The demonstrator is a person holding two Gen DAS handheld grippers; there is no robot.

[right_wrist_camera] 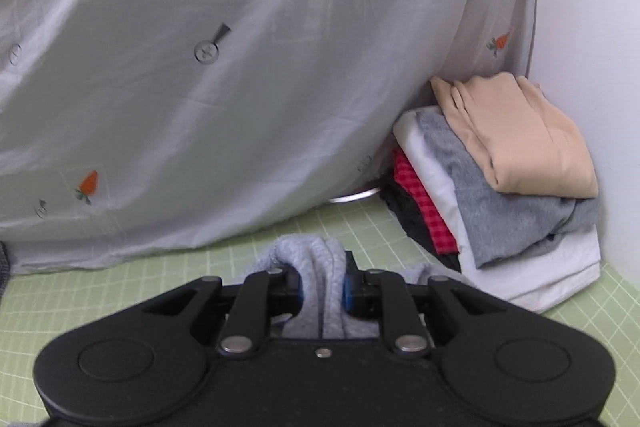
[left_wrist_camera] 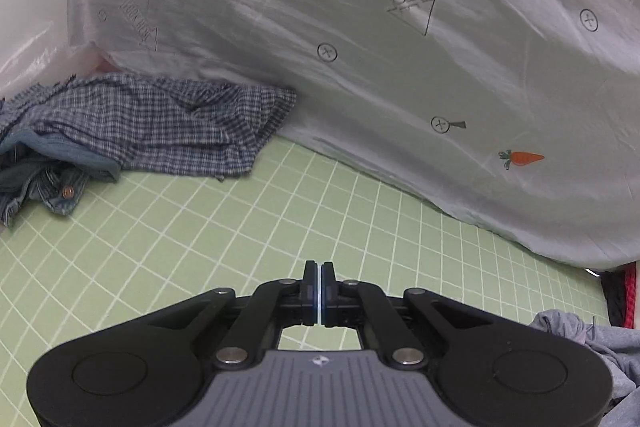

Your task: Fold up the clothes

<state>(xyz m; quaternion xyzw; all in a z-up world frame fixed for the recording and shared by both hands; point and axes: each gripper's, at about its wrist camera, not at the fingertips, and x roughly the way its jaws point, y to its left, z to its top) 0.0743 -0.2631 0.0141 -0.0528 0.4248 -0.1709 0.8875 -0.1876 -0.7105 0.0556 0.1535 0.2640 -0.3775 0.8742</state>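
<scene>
My right gripper (right_wrist_camera: 322,287) pinches a bunched grey garment (right_wrist_camera: 316,267) above the green gridded counter (left_wrist_camera: 200,247), ready to spread it for folding; my left gripper (left_wrist_camera: 319,291) is clenched with nothing visible in it. A folded stack (right_wrist_camera: 504,179) waits beside the draped sheet (left_wrist_camera: 360,47).

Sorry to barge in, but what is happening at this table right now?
A person is folding laundry with a handheld gripper in each hand. The right gripper is clamped on a bunched grey garment above the green grid mat. The left gripper is shut with nothing between its fingers. A folded stack sits at the right; a checked shirt and denim lie unfolded at the left.
</scene>
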